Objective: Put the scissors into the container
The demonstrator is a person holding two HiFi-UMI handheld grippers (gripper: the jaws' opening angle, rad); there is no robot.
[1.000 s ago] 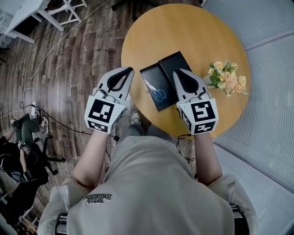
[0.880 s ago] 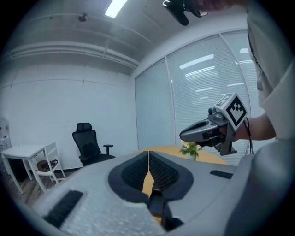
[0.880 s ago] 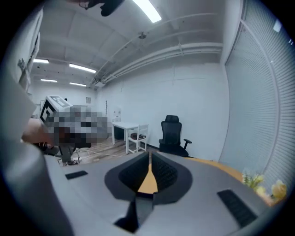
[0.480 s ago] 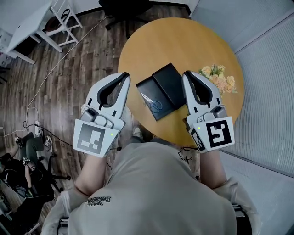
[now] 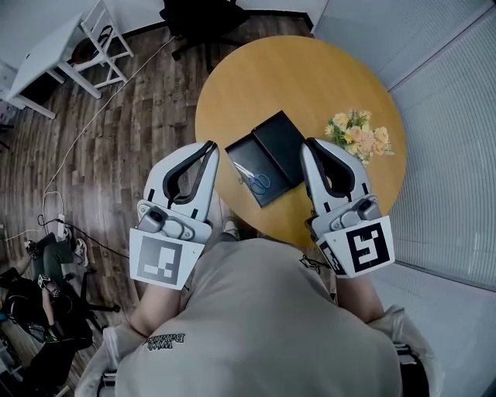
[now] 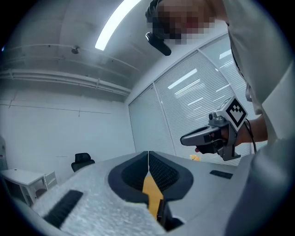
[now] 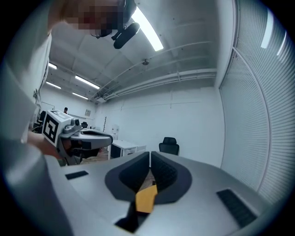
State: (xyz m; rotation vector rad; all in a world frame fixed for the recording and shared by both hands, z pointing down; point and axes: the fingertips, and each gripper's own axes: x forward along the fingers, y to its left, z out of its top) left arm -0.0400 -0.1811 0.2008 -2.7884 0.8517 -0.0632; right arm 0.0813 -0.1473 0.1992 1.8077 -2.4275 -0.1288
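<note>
Surface: round wooden top [image 5: 310,77], seen from above in the head view, standing on a plank floor [image 5: 124,116].

Container: black [image 5: 280,139], made up of two flat rectangles lying side by side and touching, at about 7 o'clock from the centre of the surface. Whether either half has raised walls cannot be told.

Scissors: blue-handled pair [image 5: 260,181], lying flat on the container rectangle nearer the person, handles toward 5 o'clock, blades toward 11 o'clock. No gripper touches them.

Left gripper: [image 5: 211,145] held off the edge of the surface at about 8 o'clock, tips pointing to 1 o'clock. In its own view the jaws meet at the tips, with nothing between them.

Right gripper: [image 5: 308,143] held over the surface just to the 3 o'clock side of the container, apart from it. In its own view the jaws are drawn together, with nothing between them.

Flowers: small yellow and peach bunch [image 5: 358,136], at 3 o'clock on the surface, near the right gripper.

Surroundings: white desk [image 5: 43,58] at 10 o'clock, black office chair [image 5: 198,15] at 12 o'clock, cable [image 5: 85,132] trailing across the floor.
</note>
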